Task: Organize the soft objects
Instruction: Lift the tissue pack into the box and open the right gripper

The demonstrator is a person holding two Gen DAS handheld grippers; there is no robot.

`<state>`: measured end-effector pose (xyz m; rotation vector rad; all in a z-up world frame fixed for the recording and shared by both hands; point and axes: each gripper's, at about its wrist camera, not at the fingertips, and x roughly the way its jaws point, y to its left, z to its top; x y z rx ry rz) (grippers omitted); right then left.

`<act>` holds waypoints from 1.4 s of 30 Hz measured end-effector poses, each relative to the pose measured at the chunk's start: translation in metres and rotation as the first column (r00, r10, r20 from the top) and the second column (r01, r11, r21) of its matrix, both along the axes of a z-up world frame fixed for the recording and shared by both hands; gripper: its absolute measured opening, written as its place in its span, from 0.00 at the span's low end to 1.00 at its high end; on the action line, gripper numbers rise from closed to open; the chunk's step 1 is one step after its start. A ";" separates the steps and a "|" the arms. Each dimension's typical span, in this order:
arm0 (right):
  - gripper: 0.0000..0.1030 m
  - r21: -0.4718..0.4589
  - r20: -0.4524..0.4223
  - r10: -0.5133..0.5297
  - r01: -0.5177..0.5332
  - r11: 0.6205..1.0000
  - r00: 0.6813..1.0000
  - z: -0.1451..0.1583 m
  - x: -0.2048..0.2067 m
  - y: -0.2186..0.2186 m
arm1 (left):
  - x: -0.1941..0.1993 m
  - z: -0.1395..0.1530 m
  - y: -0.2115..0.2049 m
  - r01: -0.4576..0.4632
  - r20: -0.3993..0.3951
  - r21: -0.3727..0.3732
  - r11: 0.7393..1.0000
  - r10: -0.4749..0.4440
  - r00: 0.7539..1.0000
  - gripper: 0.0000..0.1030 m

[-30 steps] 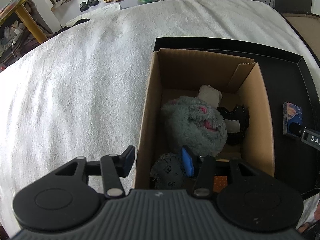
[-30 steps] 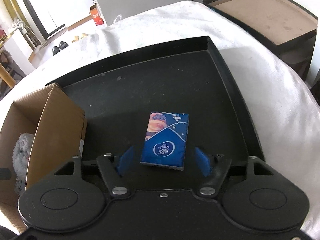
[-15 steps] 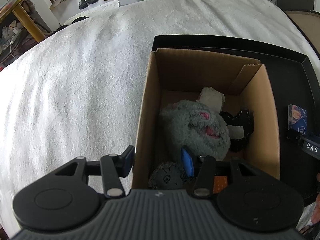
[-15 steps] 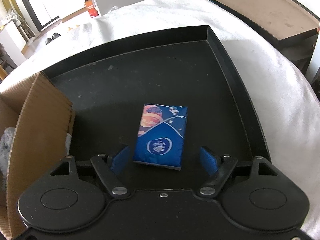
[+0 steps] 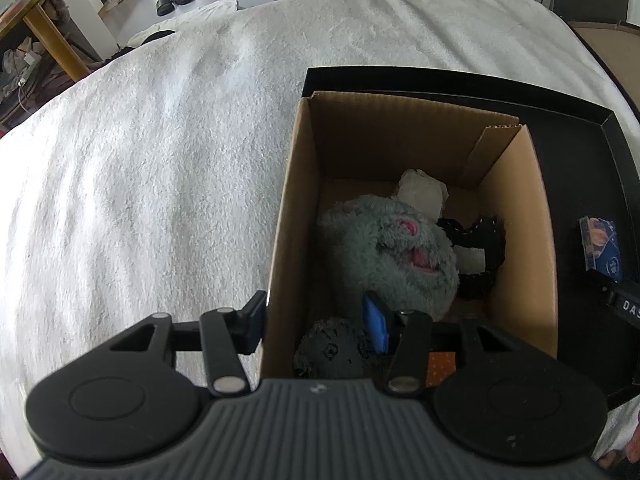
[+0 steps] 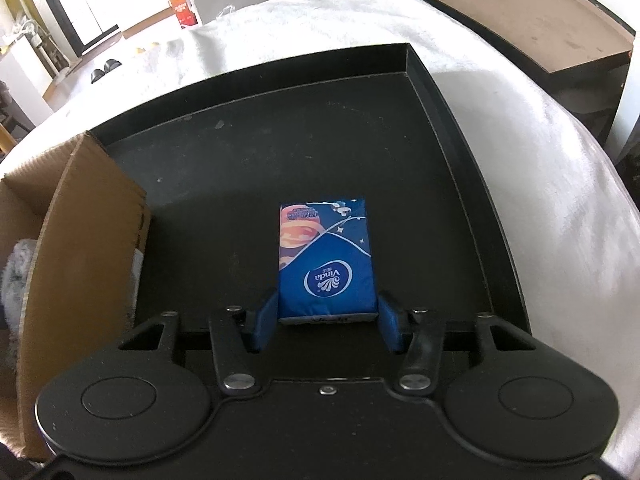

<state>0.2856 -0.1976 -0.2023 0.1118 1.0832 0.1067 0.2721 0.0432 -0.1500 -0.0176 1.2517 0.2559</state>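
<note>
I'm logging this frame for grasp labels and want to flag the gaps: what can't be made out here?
- Left wrist view: orange item in the cardboard box is mostly hidden by the left gripper.
- Left wrist view: tissue pack is partly covered by the right gripper, lettering cut off.
- Right wrist view: right gripper fingers flank the pack; actual contact is unclear.

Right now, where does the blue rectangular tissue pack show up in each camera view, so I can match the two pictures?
Left wrist view: the blue rectangular tissue pack lies at the far right edge, on the black tray right of the box.
Right wrist view: the pack sits centre frame, between the right gripper fingers.
Shared landmark: the open brown cardboard box.
</note>
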 end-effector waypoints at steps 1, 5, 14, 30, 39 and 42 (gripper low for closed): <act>0.49 0.002 0.008 0.000 0.000 1.000 1.000 0.004 -0.002 -0.001 | -0.001 0.001 -0.001 -0.001 0.002 0.000 1.000 0.001 1.000 0.49; 0.49 0.015 0.038 -0.001 0.000 1.000 0.999 0.019 -0.008 -0.004 | -0.006 0.008 -0.002 -0.013 0.014 -0.026 1.000 0.013 1.000 0.49; 0.49 0.042 0.109 0.006 -0.011 0.999 0.994 0.054 -0.022 -0.004 | -0.023 0.020 -0.001 -0.009 0.043 -0.038 0.999 0.011 0.999 0.49; 0.49 0.063 0.183 0.076 -0.089 0.994 0.980 0.099 -0.039 0.014 | -0.040 0.029 0.007 -0.024 0.088 -0.065 0.998 0.030 0.996 0.49; 0.49 0.069 0.217 0.139 -0.157 0.985 0.966 0.121 -0.042 0.036 | -0.043 0.036 0.010 -0.011 0.134 -0.094 0.996 0.024 0.991 0.47; 0.49 0.065 0.221 0.156 -0.174 0.983 0.963 0.124 -0.041 0.044 | -0.043 0.034 0.013 -0.006 0.139 -0.101 0.995 0.020 0.990 0.46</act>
